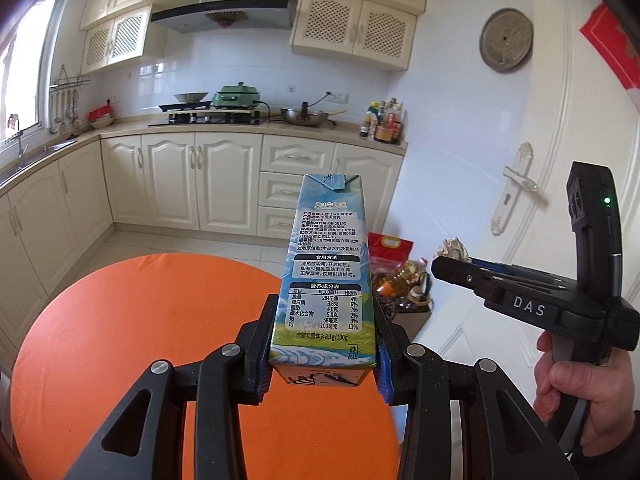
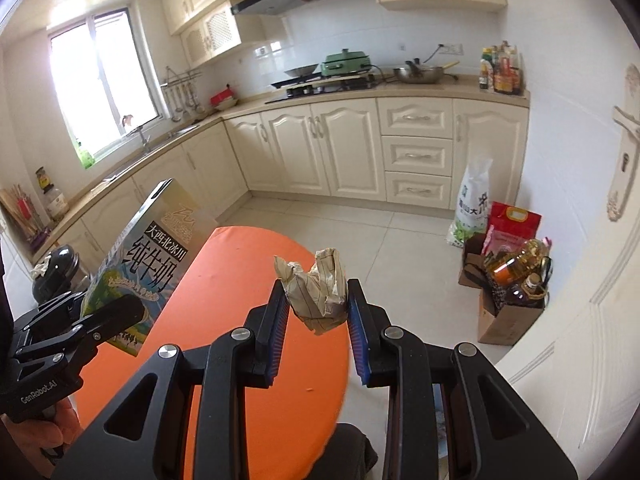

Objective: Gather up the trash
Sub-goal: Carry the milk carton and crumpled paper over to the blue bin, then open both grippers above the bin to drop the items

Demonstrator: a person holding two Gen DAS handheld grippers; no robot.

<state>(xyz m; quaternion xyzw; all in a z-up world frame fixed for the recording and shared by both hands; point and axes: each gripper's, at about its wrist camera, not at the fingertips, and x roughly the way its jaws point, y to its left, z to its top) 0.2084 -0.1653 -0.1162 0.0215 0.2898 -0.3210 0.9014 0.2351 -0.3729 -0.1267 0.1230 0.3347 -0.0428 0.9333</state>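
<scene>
The left gripper [image 1: 324, 354] is clamped on the lower end of a milk carton [image 1: 326, 268], held upright above the round orange table [image 1: 120, 340]; its blue ribbed pads press the carton's two narrow sides. The left wrist view shows the carton's back panel, a glossy blue-and-white face with small printed tables, while the right wrist view shows its front with large bold characters. The right gripper [image 2: 317, 312] holds a crumpled wad of paper [image 2: 318, 290], beige, creased and lined, pinched between its pads just past the table's edge. Only the right wrist view shows the paper plainly; the left shows just a scrap of it. Beyond the table, bags [image 2: 508, 280] with bottles of oil stand on the pale tiled floor.
</scene>
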